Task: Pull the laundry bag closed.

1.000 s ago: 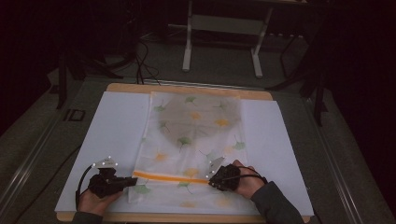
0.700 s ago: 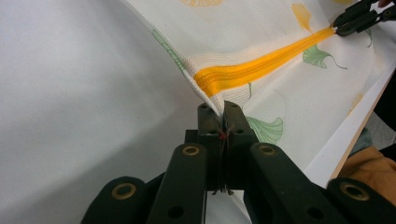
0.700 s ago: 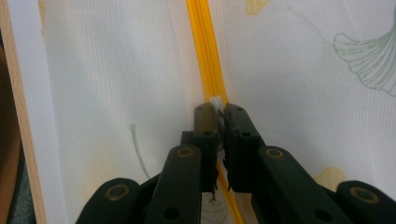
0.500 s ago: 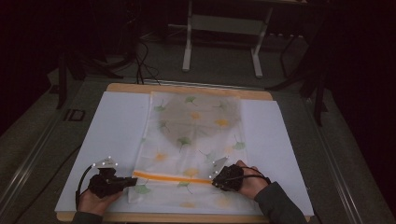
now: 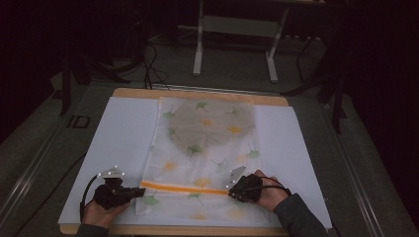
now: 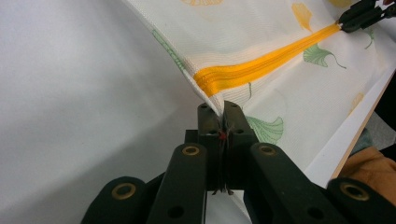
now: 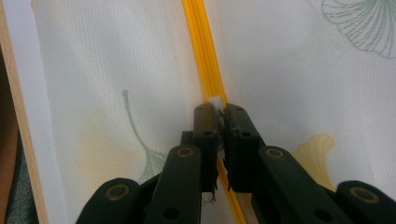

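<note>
You've got dim room, dark grey floor, white metal stand behind your table, cables trailing across.

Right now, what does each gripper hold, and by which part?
The left gripper pinches the mesh bag at its left edge, beside the end of the orange zipper. The right gripper is shut on the white zipper pull.
</note>
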`<state>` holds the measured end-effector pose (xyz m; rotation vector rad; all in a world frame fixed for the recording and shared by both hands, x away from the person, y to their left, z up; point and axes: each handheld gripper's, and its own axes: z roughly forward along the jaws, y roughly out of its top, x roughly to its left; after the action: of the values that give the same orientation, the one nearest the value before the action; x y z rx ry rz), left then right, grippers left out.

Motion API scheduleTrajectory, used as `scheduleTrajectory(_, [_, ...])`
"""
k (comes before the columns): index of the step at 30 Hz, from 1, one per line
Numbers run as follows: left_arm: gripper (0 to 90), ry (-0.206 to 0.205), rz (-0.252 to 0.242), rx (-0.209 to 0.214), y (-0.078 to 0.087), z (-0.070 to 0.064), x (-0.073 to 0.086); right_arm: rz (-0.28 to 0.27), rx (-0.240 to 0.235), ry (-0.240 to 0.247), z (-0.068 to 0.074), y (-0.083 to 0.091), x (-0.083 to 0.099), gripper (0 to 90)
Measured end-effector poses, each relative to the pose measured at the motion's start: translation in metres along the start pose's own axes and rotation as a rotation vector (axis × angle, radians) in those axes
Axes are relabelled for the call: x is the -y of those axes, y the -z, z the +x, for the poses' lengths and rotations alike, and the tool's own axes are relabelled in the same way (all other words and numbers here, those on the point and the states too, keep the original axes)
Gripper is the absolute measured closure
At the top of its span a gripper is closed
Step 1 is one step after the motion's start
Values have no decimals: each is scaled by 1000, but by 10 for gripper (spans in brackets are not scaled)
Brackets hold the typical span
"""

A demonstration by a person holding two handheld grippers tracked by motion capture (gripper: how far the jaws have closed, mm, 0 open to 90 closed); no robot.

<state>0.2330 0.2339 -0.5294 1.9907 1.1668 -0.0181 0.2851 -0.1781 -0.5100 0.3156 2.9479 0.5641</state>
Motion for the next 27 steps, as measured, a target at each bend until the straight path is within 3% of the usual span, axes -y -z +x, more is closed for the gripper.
scheduleTrajectory(27, [883, 2, 0, -1, 0, 0, 0, 42, 9, 0, -3, 6, 10, 843])
